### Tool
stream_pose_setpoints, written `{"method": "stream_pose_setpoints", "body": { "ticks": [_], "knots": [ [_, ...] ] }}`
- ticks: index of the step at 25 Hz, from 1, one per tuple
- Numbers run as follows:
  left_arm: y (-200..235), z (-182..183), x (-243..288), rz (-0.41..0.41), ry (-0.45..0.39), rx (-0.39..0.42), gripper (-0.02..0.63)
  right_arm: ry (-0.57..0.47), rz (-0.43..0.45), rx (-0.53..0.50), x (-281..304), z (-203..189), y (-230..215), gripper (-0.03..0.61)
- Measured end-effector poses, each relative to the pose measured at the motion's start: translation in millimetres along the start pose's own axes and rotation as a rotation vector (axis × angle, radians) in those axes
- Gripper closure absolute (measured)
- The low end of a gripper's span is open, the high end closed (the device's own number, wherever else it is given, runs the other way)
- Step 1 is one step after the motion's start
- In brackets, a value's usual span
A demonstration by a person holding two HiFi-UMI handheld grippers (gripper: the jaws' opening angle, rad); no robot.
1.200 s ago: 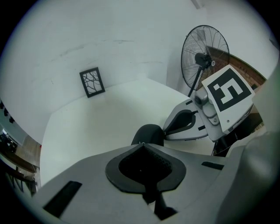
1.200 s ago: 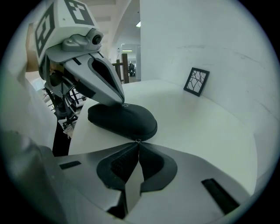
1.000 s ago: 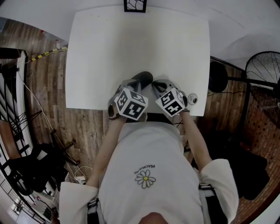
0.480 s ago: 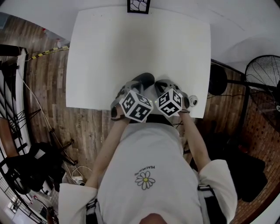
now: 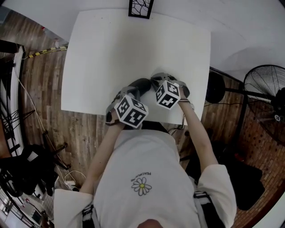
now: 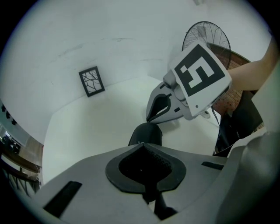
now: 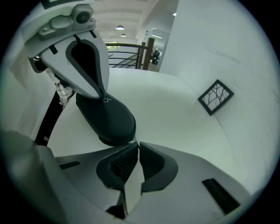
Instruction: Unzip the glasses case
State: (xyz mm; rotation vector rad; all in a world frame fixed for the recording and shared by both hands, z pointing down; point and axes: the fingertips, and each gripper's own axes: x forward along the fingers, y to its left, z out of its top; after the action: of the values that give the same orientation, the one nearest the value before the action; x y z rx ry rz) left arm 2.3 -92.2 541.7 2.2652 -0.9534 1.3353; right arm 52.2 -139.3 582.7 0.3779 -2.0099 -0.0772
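A black glasses case (image 5: 141, 83) lies on the white table (image 5: 133, 40) close to its near edge. My left gripper (image 5: 130, 91) is shut, and its tips rest on top of one end of the case (image 7: 107, 118); the right gripper view shows those tips (image 7: 104, 97) touching it. My right gripper (image 5: 154, 79) is at the case's other end. Its jaws are shut on a small shiny zipper pull (image 7: 130, 141) at the case's rim. In the left gripper view the case (image 6: 145, 132) shows just past my shut left gripper (image 6: 142, 145), with the right gripper (image 6: 148, 119) behind.
A black framed picture (image 5: 140, 8) stands at the table's far edge. A floor fan (image 5: 267, 82) stands to the right of the table. Wooden floor and cables lie to the left. The person's torso is right behind the near edge.
My right gripper has moved away from the near edge along the case and has rolled. The left gripper has kept its place on the case.
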Motion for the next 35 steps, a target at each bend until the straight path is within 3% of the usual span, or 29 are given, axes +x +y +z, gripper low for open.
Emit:
{"method": "stream_pose_setpoints", "body": {
  "ticks": [4,10,13,18,22,30,35],
  "knots": [
    [3.5,2.8,-0.7,-0.017,-0.028,-0.041,0.6,-0.027,-0.02,0.023,0.3,3.1,-7.4,0.569],
    [40.7,34.4,-25.9,0.074,-0.16,-0.089,0.6,-0.066,-0.209,0.322,-17.7,-9.4,-33.5,0.572],
    [47.5,38.7,-26.1,0.082,-0.158,-0.087,0.6,-0.092,-0.16,0.391,-21.4,-2.6,-5.4,0.572],
    [44.6,18.1,-20.7,0.074,-0.114,-0.09,0.6,-0.138,-0.021,0.28,-14.3,40.7,63.5,0.572],
    [42.4,0.5,-14.4,0.068,-0.087,-0.099,0.598,-0.139,0.036,0.235,-3.9,55.3,89.9,0.572],
    [41.2,6.3,-3.0,0.052,-0.128,-0.11,0.6,-0.093,0.007,0.235,2.0,46.6,81.4,0.572],
    [40.1,6.6,-2.9,0.039,-0.138,-0.115,0.6,-0.094,-0.021,0.234,4.6,43.2,52.9,0.572]
  ]
}}
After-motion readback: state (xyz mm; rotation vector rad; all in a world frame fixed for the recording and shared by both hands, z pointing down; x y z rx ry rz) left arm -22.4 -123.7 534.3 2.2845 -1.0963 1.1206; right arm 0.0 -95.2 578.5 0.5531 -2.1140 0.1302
